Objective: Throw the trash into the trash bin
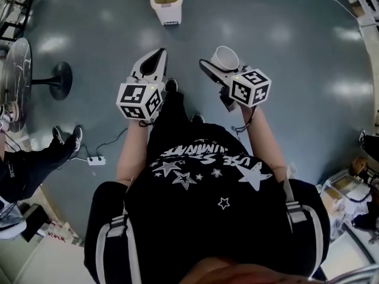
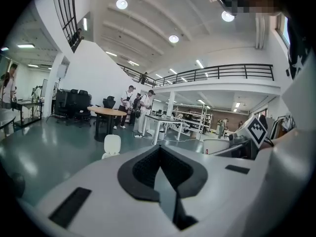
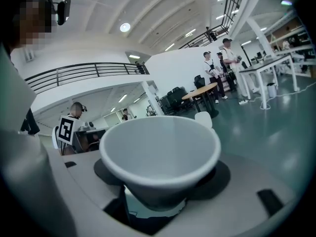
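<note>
Your right tongs grasp a white paper cup, roughly upright, with its open mouth showing an empty interior. The trash bin, pale and open-topped, stands on the floor ahead, well apart and left of the cup. Your left tongs, clenched on nothing, lie nearer the bin.

The head view looks steeply down onto the floor. Cameras close behind the left tongs and right tongs face nearly level; all three show the white bin.
</note>
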The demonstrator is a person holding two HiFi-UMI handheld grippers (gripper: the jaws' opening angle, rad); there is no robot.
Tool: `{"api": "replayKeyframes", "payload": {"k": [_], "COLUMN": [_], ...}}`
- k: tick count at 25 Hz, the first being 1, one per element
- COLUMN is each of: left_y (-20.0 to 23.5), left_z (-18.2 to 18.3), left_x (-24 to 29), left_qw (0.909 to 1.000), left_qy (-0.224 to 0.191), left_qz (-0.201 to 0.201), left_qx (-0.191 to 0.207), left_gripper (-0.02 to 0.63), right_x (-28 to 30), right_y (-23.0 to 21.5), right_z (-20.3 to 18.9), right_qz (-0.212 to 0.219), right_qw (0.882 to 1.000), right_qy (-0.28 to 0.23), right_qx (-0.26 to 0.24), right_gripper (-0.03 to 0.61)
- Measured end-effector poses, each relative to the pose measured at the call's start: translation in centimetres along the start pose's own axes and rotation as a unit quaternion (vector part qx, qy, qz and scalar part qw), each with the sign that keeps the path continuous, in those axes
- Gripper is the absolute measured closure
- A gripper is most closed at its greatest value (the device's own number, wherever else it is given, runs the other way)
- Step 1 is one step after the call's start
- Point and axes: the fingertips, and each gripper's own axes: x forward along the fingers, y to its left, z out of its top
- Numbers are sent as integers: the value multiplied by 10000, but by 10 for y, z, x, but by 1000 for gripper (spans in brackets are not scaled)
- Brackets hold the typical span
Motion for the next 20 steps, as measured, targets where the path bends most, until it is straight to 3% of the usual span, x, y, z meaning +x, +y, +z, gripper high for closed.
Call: {"api": "replayKeyframes", "payload": {"k": [20], "left_y": [143], "left_z": [51], "left_x": [102], "left_qw": [9994], "left_qy": [110], "left_qz": [-226], "left_qx": [-243], "left_gripper": [603], "right_x": [137], "right_y": [-54], "right_z": [93], "right_qz": [-430], "right_qw": [9985], "right_qy": [-46], "right_qx": [340], "right_gripper": [268]}}
